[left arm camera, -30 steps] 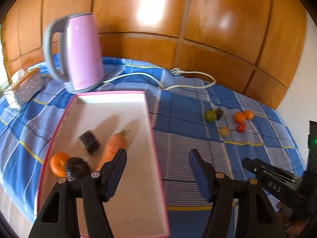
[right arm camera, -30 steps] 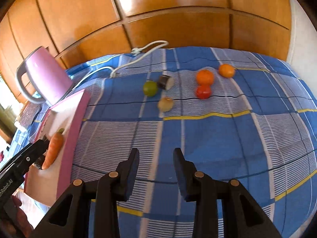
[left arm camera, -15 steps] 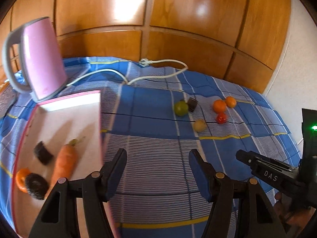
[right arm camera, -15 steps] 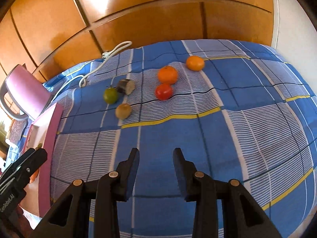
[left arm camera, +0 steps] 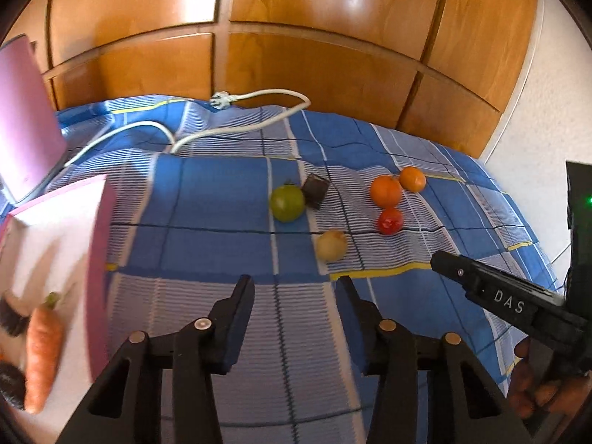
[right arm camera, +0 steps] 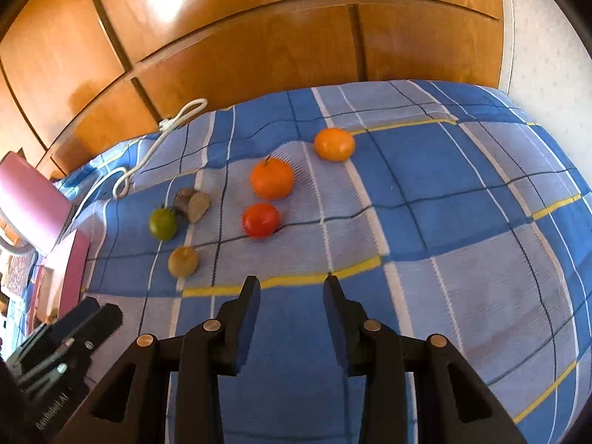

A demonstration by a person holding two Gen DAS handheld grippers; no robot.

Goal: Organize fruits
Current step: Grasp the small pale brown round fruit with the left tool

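— What sits nearest the cameras?

— The left hand-held gripper (left arm camera: 296,288) hangs over the blue checked cloth (left arm camera: 222,199) with its jaws apart and nothing between them. The right hand-held gripper (right arm camera: 290,290) does the same, jaws apart and empty, just short of a yellow stripe in the cloth.

— And to the left?

— In the left wrist view a pink-rimmed tray (left arm camera: 98,259) lies on the cloth at the left edge. A carrot (left arm camera: 42,351) rests in it, with dark round pieces beside it, blurred and partly cut off by the frame.

— Where is the fruit?

— Loose on the cloth, ahead of both grippers and well apart from the tray. Closest is a yellowish fruit (right arm camera: 183,262). Beyond it lie a green fruit (right arm camera: 162,224) and a red fruit (right arm camera: 260,220). A dark cut chunk (right arm camera: 192,203) sits just beside the green one. Farther back sits an orange (right arm camera: 272,178), and farthest a second orange (right arm camera: 334,144).

— Anything behind that?

— A pink kettle (right arm camera: 29,207) stands at the far left, its white cord (left arm camera: 240,125) trailing across the cloth toward the wooden panels (left arm camera: 314,18).
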